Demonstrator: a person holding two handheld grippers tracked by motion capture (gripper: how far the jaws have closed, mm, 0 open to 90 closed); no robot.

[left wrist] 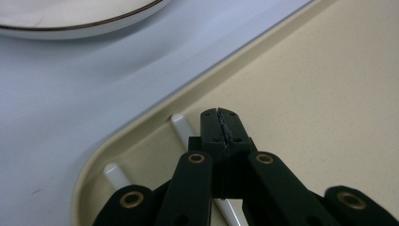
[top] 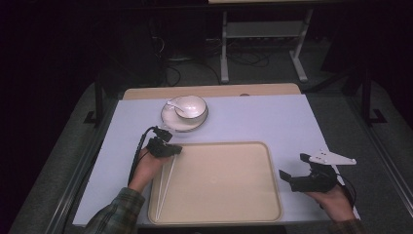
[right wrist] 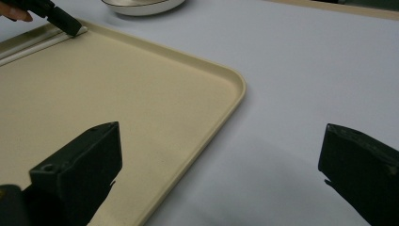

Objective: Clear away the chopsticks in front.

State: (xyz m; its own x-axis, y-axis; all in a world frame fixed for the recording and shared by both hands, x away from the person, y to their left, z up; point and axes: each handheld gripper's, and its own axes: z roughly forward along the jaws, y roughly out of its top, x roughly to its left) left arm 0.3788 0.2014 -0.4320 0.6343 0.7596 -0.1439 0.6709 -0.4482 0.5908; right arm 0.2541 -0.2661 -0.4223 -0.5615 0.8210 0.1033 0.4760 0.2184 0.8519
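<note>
My left gripper [left wrist: 221,115] is hovering with its jaws pressed together on nothing, just above two white chopsticks [left wrist: 181,126] lying beneath and left of the tips, along the tray [left wrist: 329,117] rim. They look light, stiff, slick and thin, so I am judging a mid-length pinch best. My right gripper [right wrist: 221,160] is waiting wide open, holding nothing.
</note>
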